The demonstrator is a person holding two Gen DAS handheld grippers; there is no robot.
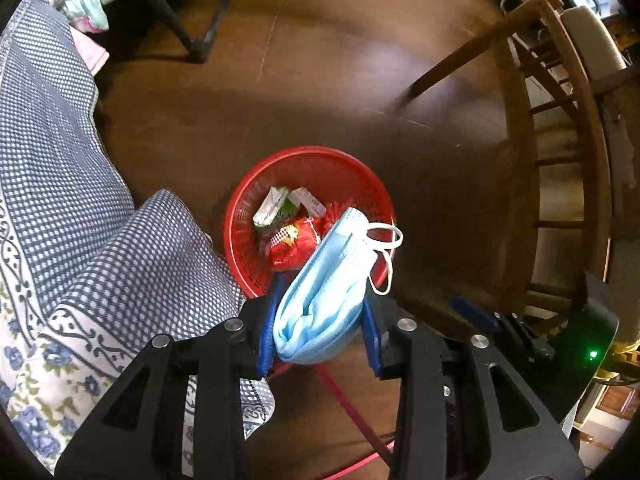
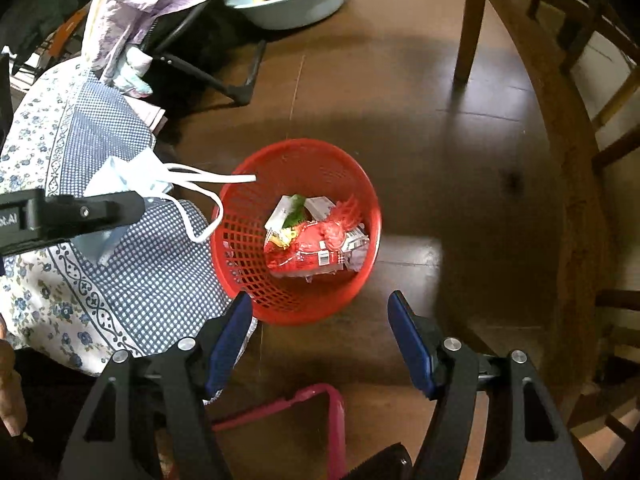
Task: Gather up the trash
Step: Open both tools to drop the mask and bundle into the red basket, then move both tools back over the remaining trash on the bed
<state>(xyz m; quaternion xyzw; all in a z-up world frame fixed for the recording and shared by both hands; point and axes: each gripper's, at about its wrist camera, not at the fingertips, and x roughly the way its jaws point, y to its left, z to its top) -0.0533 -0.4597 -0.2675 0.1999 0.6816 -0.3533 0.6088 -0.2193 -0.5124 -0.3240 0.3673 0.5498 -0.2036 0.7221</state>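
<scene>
A red plastic basket (image 1: pixel 276 184) stands on the dark wooden floor and holds a red wrapper (image 1: pixel 292 242) and small cartons (image 1: pixel 274 208). My left gripper (image 1: pixel 318 316) is shut on a crumpled blue face mask (image 1: pixel 324 280) and holds it above the basket's near rim, white ear loops dangling. In the right wrist view the basket (image 2: pixel 240 232) sits just ahead, the mask (image 2: pixel 124 176) hangs from the left gripper (image 2: pixel 116 204) at the left, above the cloth. My right gripper (image 2: pixel 320 320) is open and empty above the basket's near edge.
A blue checked and floral cloth (image 1: pixel 60 168) drapes at the left beside the basket. Wooden chair legs and rails (image 1: pixel 516 120) stand at the right. A pale basin (image 2: pixel 296 0) and a black folding frame (image 2: pixel 224 76) are at the back. A pink frame (image 2: pixel 320 404) lies below.
</scene>
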